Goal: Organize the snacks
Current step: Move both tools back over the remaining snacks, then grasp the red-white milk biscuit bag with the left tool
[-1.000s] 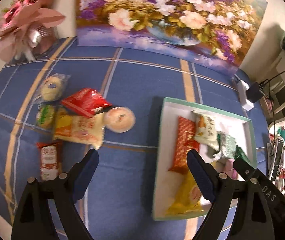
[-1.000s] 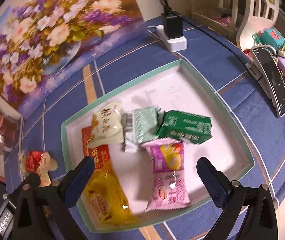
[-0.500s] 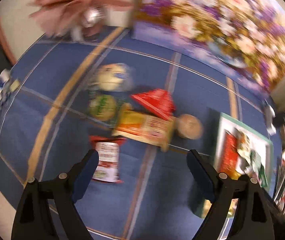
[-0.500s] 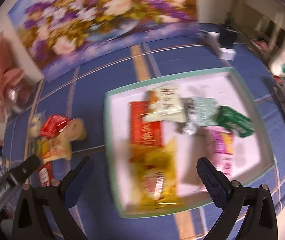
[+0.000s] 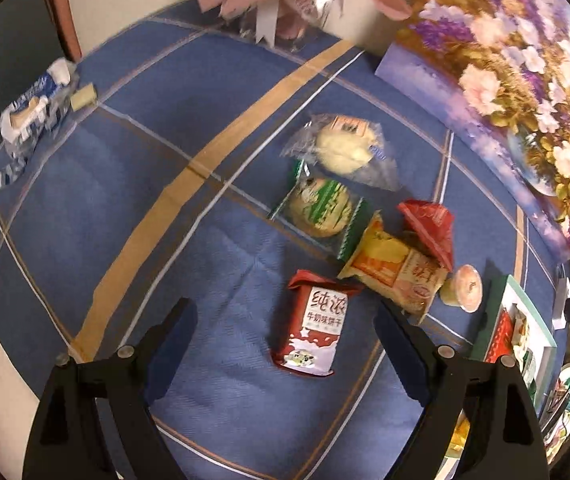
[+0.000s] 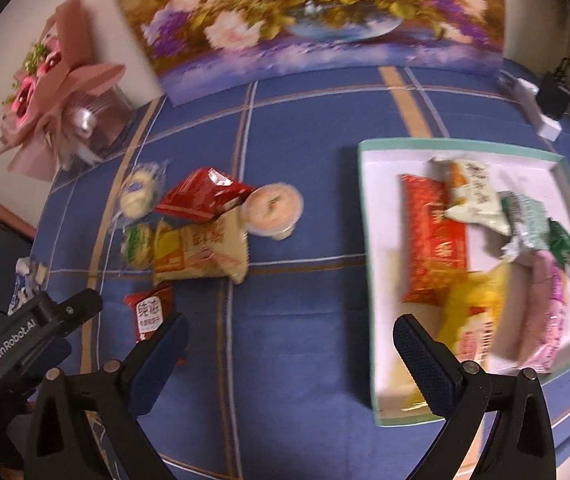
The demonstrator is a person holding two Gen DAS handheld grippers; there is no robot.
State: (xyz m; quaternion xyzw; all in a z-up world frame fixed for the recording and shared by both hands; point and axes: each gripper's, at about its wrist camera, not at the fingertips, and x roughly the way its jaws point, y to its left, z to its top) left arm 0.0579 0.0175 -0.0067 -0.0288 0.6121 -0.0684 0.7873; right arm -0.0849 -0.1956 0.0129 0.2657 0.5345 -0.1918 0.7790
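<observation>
A: Six snacks lie loose on the blue checked worktop [image 5: 133,184], bunched together a little way from the tray [image 6: 369,264]. Why there?

B: My guess is they are the ones not yet sorted. The tray holds several packets already, so the job looks partly done.

A: Which one is nearest the left tool [image 5: 285,344]?

B: The red milk biscuit packet [image 5: 313,332]. It lies flat between the two spread fingers in that view, but below them; nothing touches it. The tool is released and empty, pointing steeply down, which suits a grab from above.

A: And the right tool [image 6: 289,348]?

B: Also spread wide, gripping nothing. It hangs over bare cloth between the loose pile and the tray.

A: What else is in the pile?

B: A yellow and orange packet [image 5: 397,272] lying partly under a red pouch [image 5: 429,228], a small jelly cup [image 5: 465,288] just beside them, a green-wrapped round cake [image 5: 321,212], and a pale bun in clear wrap [image 5: 345,148] farthest off.

A: Any trouble ahead?

B: The biscuit packet sits apart from the others, so it seems the easy pick. The overlapped pair could drag each other if grabbed carelessly.
</observation>
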